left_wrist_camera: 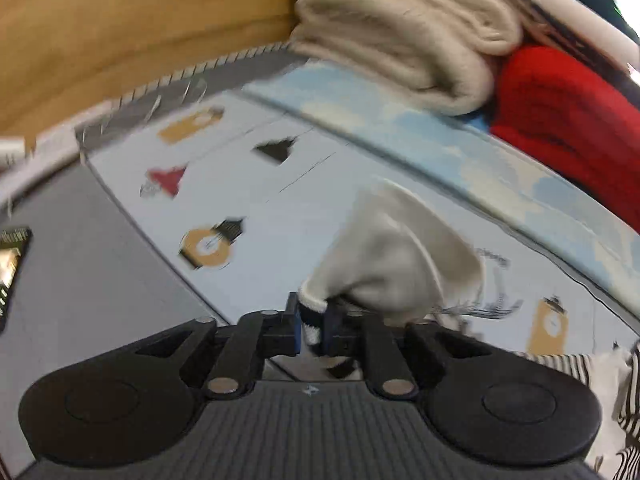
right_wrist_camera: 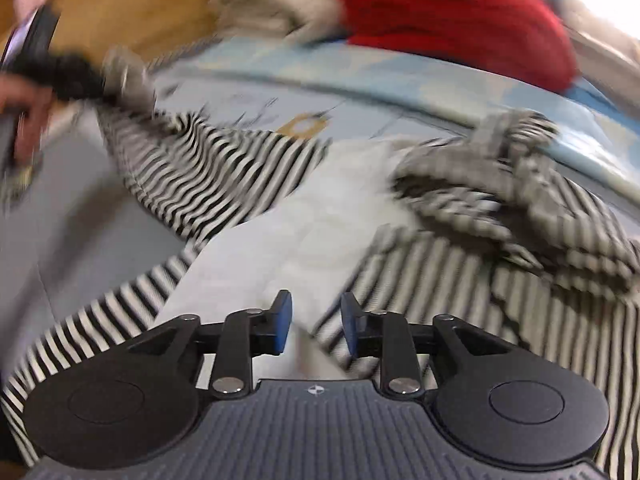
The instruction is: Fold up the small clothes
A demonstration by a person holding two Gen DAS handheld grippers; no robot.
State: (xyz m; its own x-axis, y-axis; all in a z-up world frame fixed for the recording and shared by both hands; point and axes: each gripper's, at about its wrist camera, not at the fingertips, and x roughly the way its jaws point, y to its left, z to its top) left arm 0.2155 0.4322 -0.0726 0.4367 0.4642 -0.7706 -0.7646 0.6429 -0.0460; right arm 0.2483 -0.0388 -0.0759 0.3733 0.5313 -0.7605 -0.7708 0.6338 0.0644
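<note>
Left gripper [left_wrist_camera: 313, 326]: low centre of the left wrist view, blue pads close together and pinching a striped black-and-white cuff with pale cloth bunched above it. Part of the striped garment [left_wrist_camera: 384, 264], rising from the pads toward the middle of the frame as a cream-white cone of fabric. Under it, a pale blue printed mat [left_wrist_camera: 256, 184] with small orange, red and black pictures. At the lower right edge, more black-and-white stripes. Across the upper right, a light blue patterned band of bedding [left_wrist_camera: 460, 140]; on top of it a beige folded knit [left_wrist_camera: 400, 28] and, just beside that to the right, a red knit [left_wrist_camera: 560, 120]. Upper left, a tan wooden surface [left_wrist_camera: 120, 28]. Far left edge, a dark phone-like object, blurred.

Right gripper [right_wrist_camera: 316, 326]: low centre of the right wrist view, blue pads spread apart with a clear gap, pressing on nothing. Directly beyond the gap, the same striped garment [right_wrist_camera: 224, 168] lying across the mat, a white middle panel flanked by striped parts at left and right, a crumpled striped heap at the right of the frame. Upper left, a hand [right_wrist_camera: 24, 120] on the other gripper, with dark blurred cloth near it. Top of the frame, the red knit [right_wrist_camera: 460, 16] and the beige knit [right_wrist_camera: 272, 4], both heavily blurred.
</note>
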